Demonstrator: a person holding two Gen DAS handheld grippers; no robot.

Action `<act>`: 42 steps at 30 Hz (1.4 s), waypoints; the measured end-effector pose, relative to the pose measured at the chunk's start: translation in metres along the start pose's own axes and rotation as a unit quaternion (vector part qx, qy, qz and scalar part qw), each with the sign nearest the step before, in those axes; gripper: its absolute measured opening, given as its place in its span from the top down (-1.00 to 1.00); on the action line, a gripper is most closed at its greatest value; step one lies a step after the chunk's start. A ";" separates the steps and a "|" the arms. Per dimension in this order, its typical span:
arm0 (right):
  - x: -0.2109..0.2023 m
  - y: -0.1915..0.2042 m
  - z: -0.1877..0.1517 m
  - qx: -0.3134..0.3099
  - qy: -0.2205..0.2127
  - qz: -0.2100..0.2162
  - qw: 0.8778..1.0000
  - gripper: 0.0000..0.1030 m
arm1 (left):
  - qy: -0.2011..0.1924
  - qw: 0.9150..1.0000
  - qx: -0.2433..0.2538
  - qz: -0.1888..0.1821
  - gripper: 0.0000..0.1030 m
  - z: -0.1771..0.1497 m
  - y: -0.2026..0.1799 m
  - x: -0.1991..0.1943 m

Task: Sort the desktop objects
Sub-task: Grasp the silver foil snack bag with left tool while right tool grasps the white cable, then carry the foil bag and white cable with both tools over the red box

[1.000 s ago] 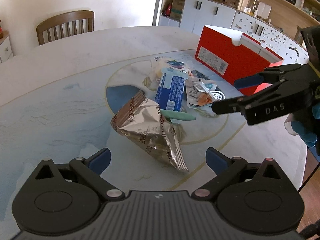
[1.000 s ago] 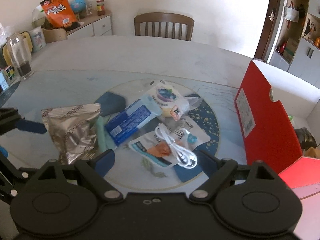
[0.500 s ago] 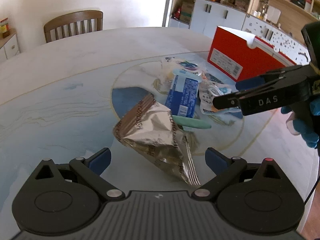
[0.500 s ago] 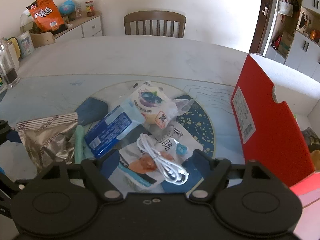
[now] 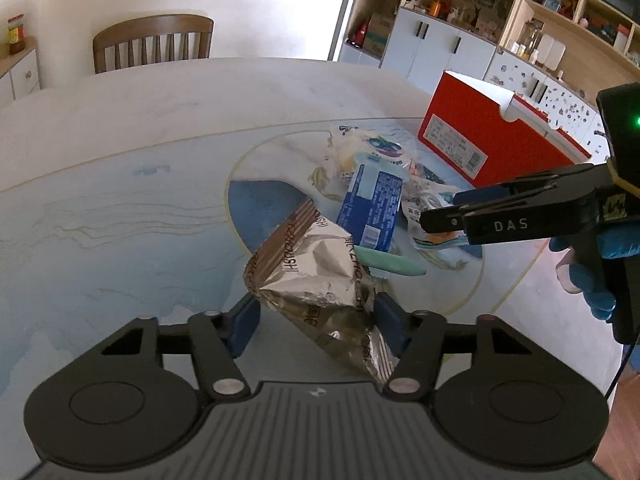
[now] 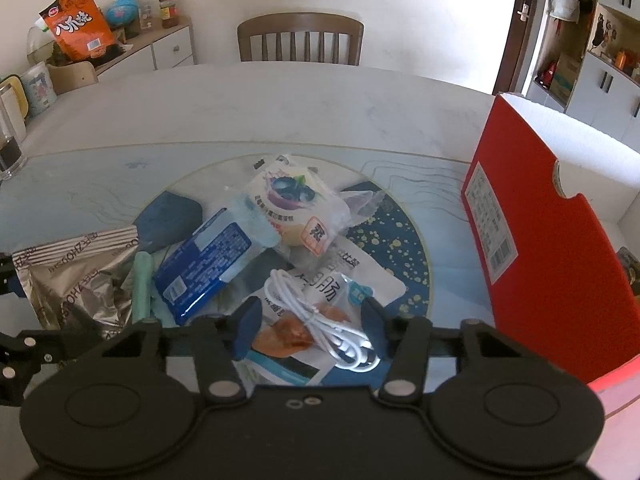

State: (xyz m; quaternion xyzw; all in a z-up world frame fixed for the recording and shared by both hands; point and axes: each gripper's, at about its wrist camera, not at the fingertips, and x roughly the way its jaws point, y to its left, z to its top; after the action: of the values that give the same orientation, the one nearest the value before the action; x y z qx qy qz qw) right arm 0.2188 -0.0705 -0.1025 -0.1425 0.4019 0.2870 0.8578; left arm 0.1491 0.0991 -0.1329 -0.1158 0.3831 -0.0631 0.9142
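1. The left gripper [image 5: 316, 320] has its two blue pads set on either side of the silver foil snack bag [image 5: 320, 280]; they look to be touching its creased sides, though whether they truly pinch it I cannot tell.
2. That bag lies at the near-left side of the table's [image 5: 120, 168] round inlay, its tail reaching toward the near edge under the gripper.
3. The right gripper [image 6: 312, 326] stands apart over the coiled white cable [image 6: 320, 320], which rests on a clear sachet [image 6: 344, 292]; its pads flank the coil without closing on it.
4. The pile fills the middle of the inlay: a blue packet [image 6: 204, 264] leans on a mint-green strip [image 6: 142, 284], which touches the foil bag, and a blueberry-print pouch [image 6: 296, 208] sits behind them.
5. A red box [image 6: 540, 252] stands open at the right edge of the table, near the pile (its tall wall bounds that side).
6. The far half and the left side of the table are bare marble, running back to a wooden chair [image 6: 300, 36] at the far edge.
7. A sideboard [image 6: 160, 50] with an orange bag [image 6: 78, 26] stands beyond the far-left corner.
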 end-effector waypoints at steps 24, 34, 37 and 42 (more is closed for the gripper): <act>-0.010 -0.003 -0.003 -0.001 -0.002 -0.011 1.000 0.80 | 0.006 0.999 -0.033 -0.028 0.49 0.006 0.004 -0.011; -0.023 -0.008 -0.005 0.003 -0.005 -0.016 1.000 0.81 | 0.004 0.998 -0.052 -0.034 0.51 -0.001 0.005 -0.029; -0.028 -0.009 -0.004 0.005 -0.008 -0.015 1.000 0.81 | 0.004 0.998 -0.057 -0.034 0.51 -0.003 0.004 -0.035; -0.039 -0.012 -0.002 0.011 -0.015 -0.009 1.000 0.81 | -0.003 0.997 -0.063 -0.039 0.51 -0.005 0.000 -0.048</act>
State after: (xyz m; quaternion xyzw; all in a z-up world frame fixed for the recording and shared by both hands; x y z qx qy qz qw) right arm 0.2045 -0.0954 -0.0734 -0.1327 0.3906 0.2767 0.8679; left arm 0.1123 0.1079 -0.1031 -0.1880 0.3789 -0.0738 0.9032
